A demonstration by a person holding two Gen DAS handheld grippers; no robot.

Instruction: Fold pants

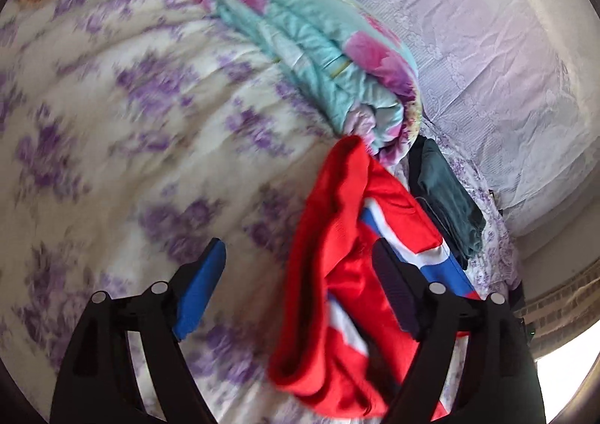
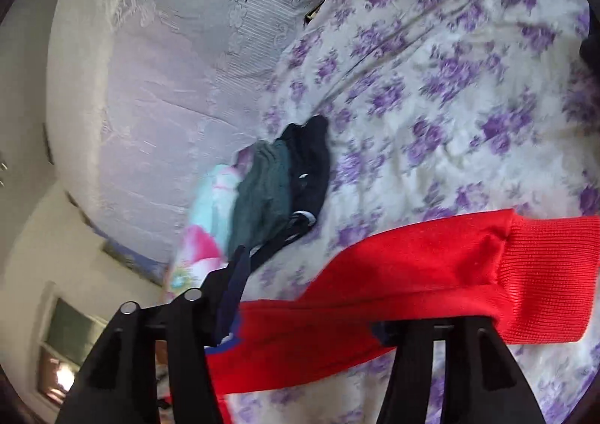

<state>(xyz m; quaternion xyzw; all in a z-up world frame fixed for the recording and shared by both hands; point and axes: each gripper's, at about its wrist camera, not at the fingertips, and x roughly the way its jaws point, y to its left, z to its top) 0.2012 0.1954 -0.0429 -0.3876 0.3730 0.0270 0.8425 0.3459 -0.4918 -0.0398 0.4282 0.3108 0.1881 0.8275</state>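
Hanging bunched over the bed, the red pants (image 1: 337, 274) drape across both grippers, their ribbed cuff (image 2: 543, 274) spilling past the right gripper (image 2: 307, 319) and a blue-and-white stripe showing near the left gripper (image 1: 296, 289). The left jaws stand wide apart, with cloth lying against the right-hand finger only, so nothing is pinched there. The right jaws also look spread, the fabric laid across them; whether any of it is caught I cannot tell. To do this well, I'd say each gripper should take a firm hold and draw the pants out flat on the floral bedsheet (image 1: 131, 124), away from the folded quilt (image 1: 318, 49) and the dark folded clothes (image 2: 285, 176) beside it.
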